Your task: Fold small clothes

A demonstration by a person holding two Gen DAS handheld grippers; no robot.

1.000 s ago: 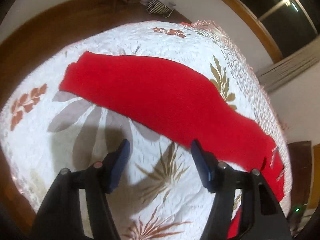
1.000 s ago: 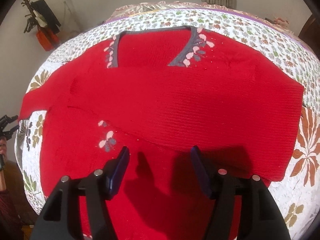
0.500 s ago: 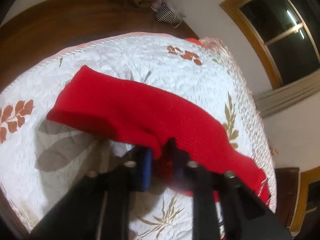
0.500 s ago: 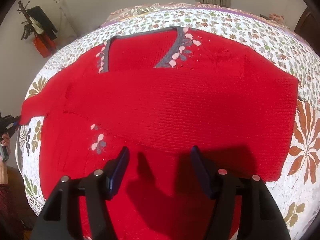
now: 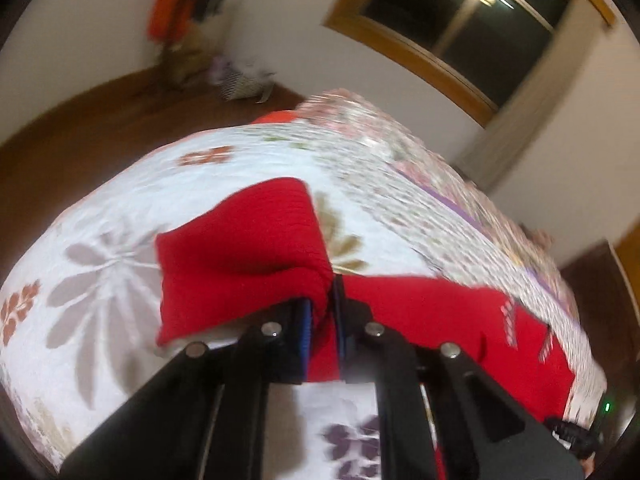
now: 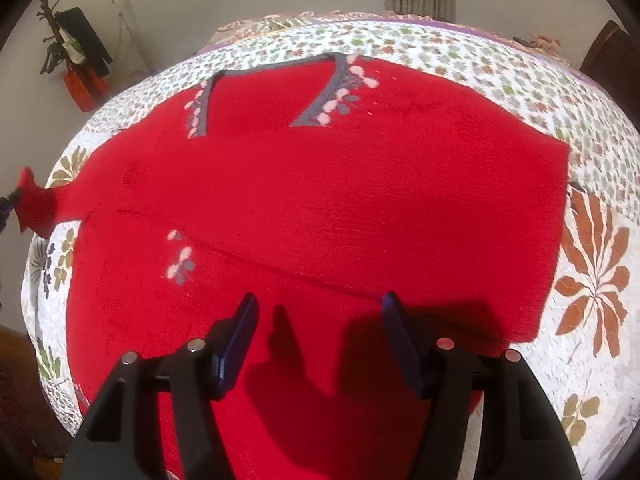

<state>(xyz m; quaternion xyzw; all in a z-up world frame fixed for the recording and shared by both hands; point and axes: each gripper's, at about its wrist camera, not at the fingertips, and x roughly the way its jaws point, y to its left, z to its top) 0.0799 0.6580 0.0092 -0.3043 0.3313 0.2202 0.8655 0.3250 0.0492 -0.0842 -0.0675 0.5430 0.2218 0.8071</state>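
A red knit sweater (image 6: 320,200) with a grey V-neck and pink leaf trim lies spread on the bed, one sleeve folded across its body. My left gripper (image 5: 323,312) is shut on the other sleeve (image 5: 240,248), which hangs lifted and bunched above the quilt; that sleeve's end shows at the far left in the right wrist view, sleeve (image 6: 38,204). My right gripper (image 6: 318,320) hovers open over the sweater's lower body, nothing between its fingers.
The floral quilt (image 6: 592,264) covers the bed, whose edge drops to a brown wooden floor (image 5: 80,120). A coat rack with clothes (image 6: 76,60) stands by the wall. A dark window (image 5: 460,12) and a striped basket (image 5: 240,84) lie beyond the bed.
My left gripper moved in, closed on the sleeve and lifted it up off the quilt, swinging toward the sweater body. The right gripper stayed open and nearly still.
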